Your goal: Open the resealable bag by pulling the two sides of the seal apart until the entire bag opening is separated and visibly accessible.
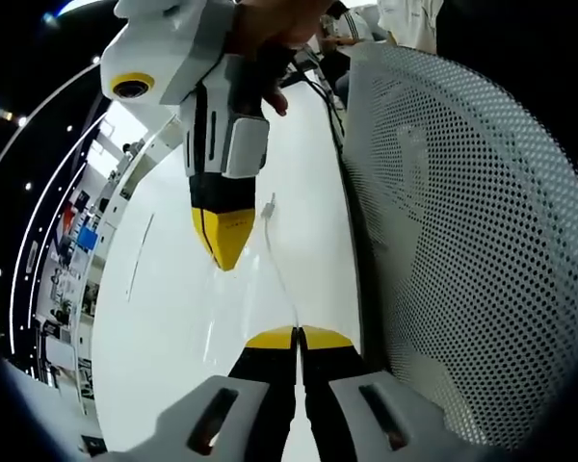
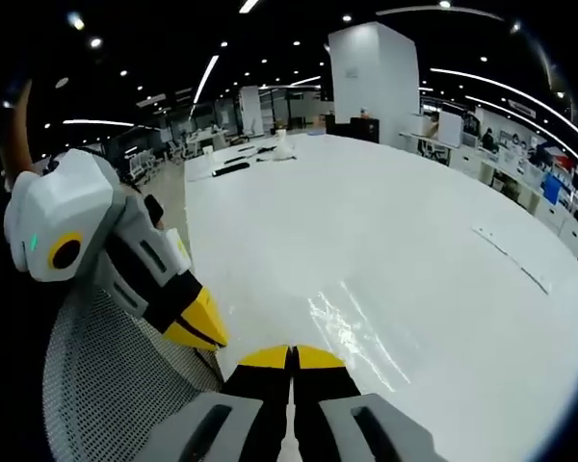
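A clear resealable bag (image 1: 260,289) hangs over the white table, hard to make out except for glints and its thin seal line. My left gripper (image 1: 297,337) is shut on the bag's near edge, where the seal line runs into its yellow tips. My right gripper (image 1: 224,252) reaches in from above left, held by a hand, its yellow tips pinched on the bag's other side a short way off. In the right gripper view my right gripper (image 2: 291,356) is shut, with the bag's film (image 2: 352,322) glinting just ahead. The left gripper (image 2: 204,330) sits close beside it at the left.
A white perforated chair back (image 1: 462,241) stands right beside the grippers, with its mesh (image 2: 106,385) at lower left. The broad white table (image 2: 395,221) stretches ahead, with small items (image 2: 233,166) at its far end. Desks and people line the room's edges.
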Action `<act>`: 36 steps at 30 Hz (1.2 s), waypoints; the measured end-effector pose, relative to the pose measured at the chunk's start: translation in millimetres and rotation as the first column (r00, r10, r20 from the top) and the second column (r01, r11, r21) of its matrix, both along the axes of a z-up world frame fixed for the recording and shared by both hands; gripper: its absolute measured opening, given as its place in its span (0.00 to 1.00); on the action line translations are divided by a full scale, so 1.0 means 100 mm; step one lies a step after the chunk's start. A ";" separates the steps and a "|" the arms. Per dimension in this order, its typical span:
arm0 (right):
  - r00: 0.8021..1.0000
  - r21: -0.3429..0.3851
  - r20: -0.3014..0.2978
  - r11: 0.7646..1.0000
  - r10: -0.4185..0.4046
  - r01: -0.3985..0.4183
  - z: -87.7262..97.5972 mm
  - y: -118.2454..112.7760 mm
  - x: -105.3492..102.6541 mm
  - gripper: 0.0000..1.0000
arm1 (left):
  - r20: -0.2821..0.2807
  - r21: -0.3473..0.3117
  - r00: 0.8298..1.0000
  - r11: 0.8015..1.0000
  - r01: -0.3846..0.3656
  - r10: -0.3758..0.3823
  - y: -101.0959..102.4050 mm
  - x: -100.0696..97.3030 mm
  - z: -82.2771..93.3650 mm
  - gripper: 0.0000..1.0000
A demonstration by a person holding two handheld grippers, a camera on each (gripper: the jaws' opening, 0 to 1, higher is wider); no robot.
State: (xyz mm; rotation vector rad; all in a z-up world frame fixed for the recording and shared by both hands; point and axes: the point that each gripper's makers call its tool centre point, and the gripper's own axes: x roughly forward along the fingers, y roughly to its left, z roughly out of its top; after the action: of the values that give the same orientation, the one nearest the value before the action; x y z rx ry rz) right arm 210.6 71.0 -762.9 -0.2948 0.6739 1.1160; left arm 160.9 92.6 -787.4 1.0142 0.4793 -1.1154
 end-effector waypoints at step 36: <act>0.979 -0.122 0.192 0.991 0.073 -0.050 -0.03 0.02 0.13 0.00 | -0.155 -0.150 0.974 0.971 -0.188 0.165 -0.03 0.19 -0.01 0.00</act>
State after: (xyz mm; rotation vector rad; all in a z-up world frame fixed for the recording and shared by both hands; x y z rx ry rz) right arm 223.2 73.0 -766.2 -0.5222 0.5585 1.0917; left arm 179.4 89.5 -788.0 0.7369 0.5714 -1.0521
